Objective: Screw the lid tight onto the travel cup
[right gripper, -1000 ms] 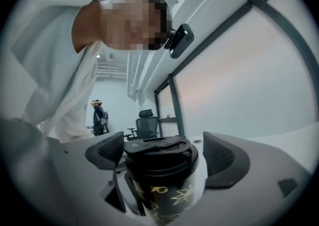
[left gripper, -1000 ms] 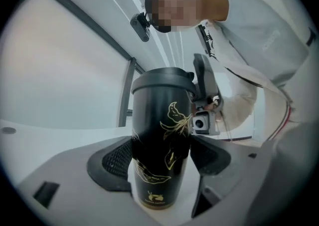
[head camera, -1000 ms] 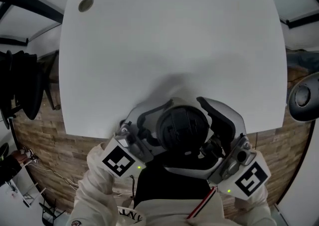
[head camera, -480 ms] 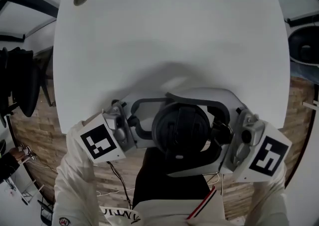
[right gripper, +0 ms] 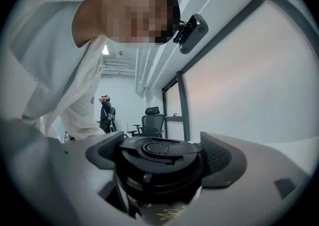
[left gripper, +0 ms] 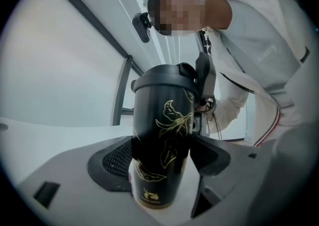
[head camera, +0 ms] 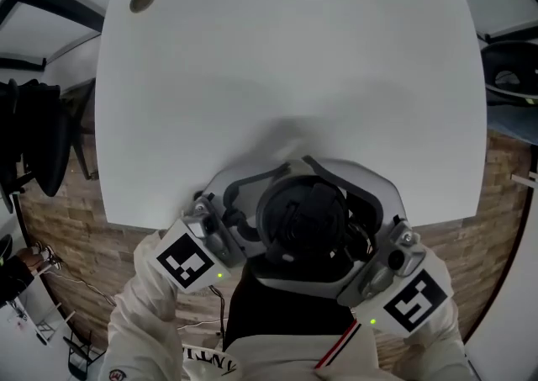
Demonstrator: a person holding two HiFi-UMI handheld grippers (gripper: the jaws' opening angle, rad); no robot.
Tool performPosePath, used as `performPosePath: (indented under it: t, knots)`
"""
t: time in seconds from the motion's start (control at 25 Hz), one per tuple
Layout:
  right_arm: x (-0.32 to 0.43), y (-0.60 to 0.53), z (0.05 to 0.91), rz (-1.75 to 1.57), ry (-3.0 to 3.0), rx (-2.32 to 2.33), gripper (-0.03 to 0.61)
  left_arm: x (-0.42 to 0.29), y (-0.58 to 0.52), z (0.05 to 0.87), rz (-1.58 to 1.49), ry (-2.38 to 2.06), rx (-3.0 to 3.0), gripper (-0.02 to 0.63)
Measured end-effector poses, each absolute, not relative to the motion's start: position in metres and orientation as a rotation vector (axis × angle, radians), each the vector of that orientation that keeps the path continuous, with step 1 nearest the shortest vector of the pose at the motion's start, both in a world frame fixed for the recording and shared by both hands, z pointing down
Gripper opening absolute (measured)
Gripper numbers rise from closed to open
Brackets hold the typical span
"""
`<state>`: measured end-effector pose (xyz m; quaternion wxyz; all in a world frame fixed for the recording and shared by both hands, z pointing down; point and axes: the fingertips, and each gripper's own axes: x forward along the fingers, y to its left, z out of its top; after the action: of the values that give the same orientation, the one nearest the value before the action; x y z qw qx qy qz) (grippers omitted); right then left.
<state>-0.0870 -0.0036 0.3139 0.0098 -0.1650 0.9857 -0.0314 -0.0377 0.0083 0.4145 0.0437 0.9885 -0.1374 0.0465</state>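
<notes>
Head view looks down on a white counter. At the lower middle of the frame, right by the counter's near edge, is the round black lid. It sits on top of the travel cup, which is black with gold leaves drawn on it. The person holds the cup between two tongs. In the left gripper view, the left tongs are wide apart and squeeze the cup's body from both sides, low down. The cup stands upright in the middle of the frame. In the right gripper view, the right tongs hug the lid, with a pad pressed on each side. I cannot tell if the cup's bottom touches the counter.
</notes>
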Motion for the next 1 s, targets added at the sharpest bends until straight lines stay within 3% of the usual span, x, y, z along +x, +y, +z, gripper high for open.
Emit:
performPosePath:
  t: [0.44,1.0]
  knots:
    - [-0.078,-0.019,0.312,-0.149,2.934,-0.983,0.471,-0.037,0.004,0.414,0.095,-0.714,2.939,0.359]
    - [-0.079,-0.009,0.316,-0.053,3.004,-0.904,0.471,-0.040,0.010,0.418,0.267,-0.711,2.955,0.360]
